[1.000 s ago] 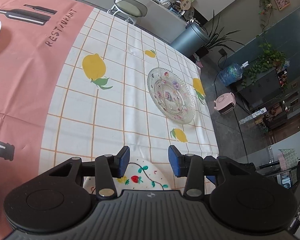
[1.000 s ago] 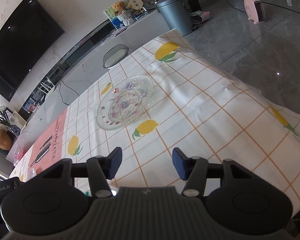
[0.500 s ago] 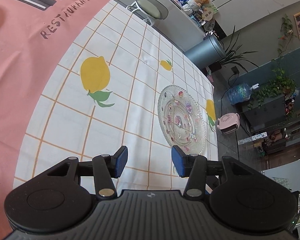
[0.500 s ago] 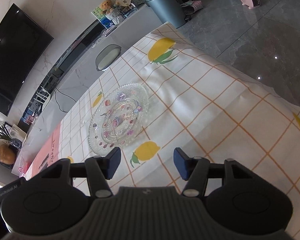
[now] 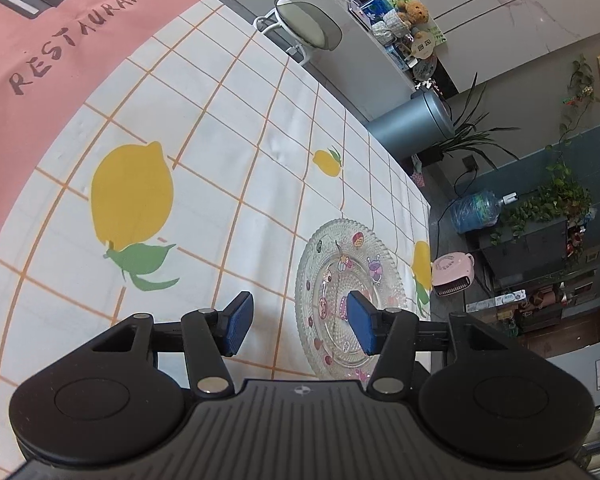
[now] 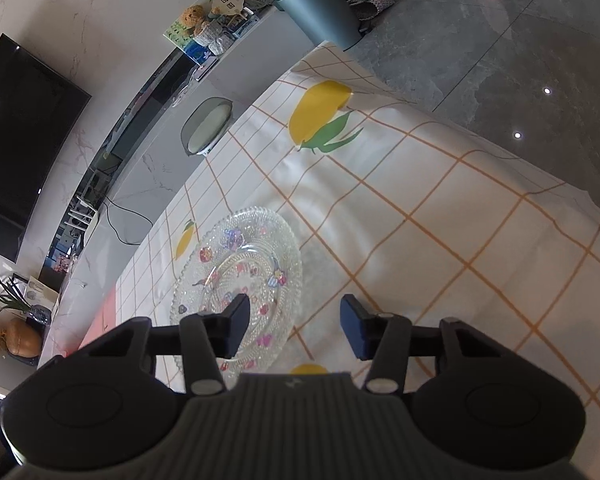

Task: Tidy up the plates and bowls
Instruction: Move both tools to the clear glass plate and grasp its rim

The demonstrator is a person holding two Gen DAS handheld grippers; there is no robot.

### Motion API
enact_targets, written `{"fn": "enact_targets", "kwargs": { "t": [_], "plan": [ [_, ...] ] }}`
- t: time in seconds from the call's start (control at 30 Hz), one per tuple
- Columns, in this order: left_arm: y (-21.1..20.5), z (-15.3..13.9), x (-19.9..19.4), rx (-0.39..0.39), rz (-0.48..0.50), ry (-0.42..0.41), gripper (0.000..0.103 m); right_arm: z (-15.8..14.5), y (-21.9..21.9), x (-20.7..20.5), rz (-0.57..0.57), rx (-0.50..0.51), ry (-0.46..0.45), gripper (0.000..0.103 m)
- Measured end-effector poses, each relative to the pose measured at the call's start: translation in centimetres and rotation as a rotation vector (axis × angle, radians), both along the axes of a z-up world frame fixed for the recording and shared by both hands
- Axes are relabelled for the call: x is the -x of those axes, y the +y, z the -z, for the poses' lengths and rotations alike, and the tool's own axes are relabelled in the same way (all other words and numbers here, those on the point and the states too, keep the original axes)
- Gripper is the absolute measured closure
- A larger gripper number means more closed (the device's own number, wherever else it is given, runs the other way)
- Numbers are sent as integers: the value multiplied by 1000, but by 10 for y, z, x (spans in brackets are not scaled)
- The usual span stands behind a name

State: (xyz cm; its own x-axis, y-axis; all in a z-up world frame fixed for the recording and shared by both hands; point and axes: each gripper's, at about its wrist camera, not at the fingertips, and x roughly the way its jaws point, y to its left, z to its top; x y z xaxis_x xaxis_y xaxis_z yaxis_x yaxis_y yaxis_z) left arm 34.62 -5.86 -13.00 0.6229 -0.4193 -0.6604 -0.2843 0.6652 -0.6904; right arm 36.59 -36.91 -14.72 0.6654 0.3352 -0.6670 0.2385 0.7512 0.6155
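Observation:
A clear glass plate (image 5: 350, 280) with small coloured pictures lies flat on the lemon-print tablecloth (image 5: 204, 184). It also shows in the right wrist view (image 6: 244, 268). My left gripper (image 5: 300, 326) is open and empty, hovering over the plate's left rim, with its right finger above the plate. My right gripper (image 6: 294, 330) is open and empty, hovering over the plate's right rim, with its left finger above the plate. No other plate or bowl shows now.
A pink cloth printed RESTAURANT (image 5: 52, 40) covers the table's left part. The table edge (image 6: 500, 152) drops to a grey floor on the right. A stool (image 5: 308, 28), a grey bin (image 5: 408, 128) and a pink heater (image 5: 452, 274) stand beyond the table.
Both grippers have moved forward toward the glass plate, which now lies right under their fingers. The strawberry-print plate under the left gripper has passed out of view.

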Motion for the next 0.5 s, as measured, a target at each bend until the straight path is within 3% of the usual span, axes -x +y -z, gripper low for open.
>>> {"fn": "enact_targets", "kwargs": {
  "t": [0.3,0.4,0.47,0.5],
  "plan": [
    [-19,-3,-11,-57,51,-31,42,4,3,-13,10,11,-53,55],
    [-20,-2,-14,-68,64,-33,47,6,4,-17,17,10,-54,65],
    [-20,-2,-15,-62,64,-25,48,10,5,-20,4,-5,-49,79],
    [-20,-2,-15,-60,66,-19,53,12,5,-20,5,-18,-51,80]
  ]
}}
